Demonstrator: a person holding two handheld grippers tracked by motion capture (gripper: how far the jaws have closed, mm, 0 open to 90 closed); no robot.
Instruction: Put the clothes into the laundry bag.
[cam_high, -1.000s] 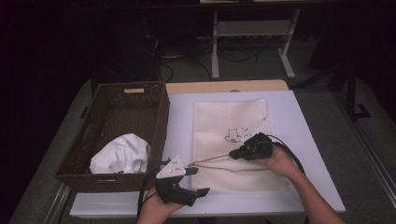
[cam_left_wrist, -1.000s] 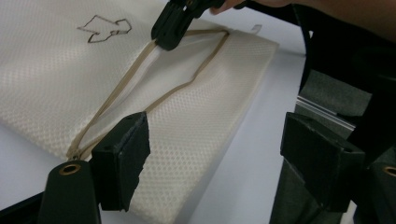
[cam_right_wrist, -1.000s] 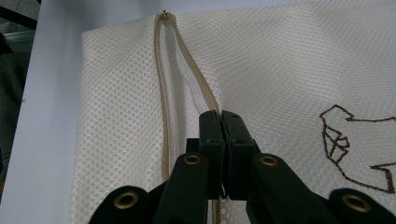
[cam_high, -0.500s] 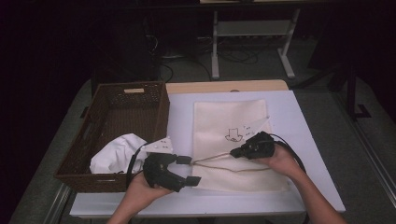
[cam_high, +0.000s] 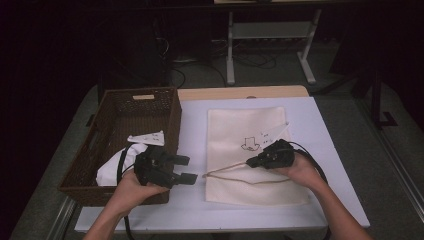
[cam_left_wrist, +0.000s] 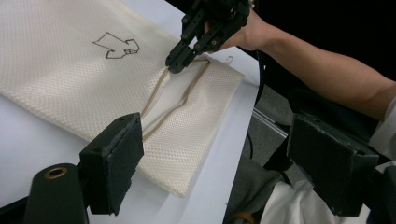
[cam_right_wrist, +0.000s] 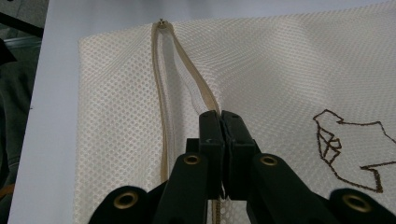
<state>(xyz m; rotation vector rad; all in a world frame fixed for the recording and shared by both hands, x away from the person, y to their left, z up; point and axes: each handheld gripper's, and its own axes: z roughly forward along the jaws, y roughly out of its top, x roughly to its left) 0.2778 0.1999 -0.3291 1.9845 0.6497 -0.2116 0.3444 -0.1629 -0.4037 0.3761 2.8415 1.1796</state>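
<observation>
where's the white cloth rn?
High view: the crumpled white cloth lies in the brown wicker basket, near corner, just left of the left gripper.

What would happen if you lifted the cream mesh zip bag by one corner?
The cream mesh zip bag would probably droop: it is thin netting, lying flat and puckering where the right gripper pinches its zip. It looks light.

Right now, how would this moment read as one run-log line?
right gripper: shut on zipper edge of mesh bag | left gripper: open, empty, jaws just opening, beside basket
</observation>
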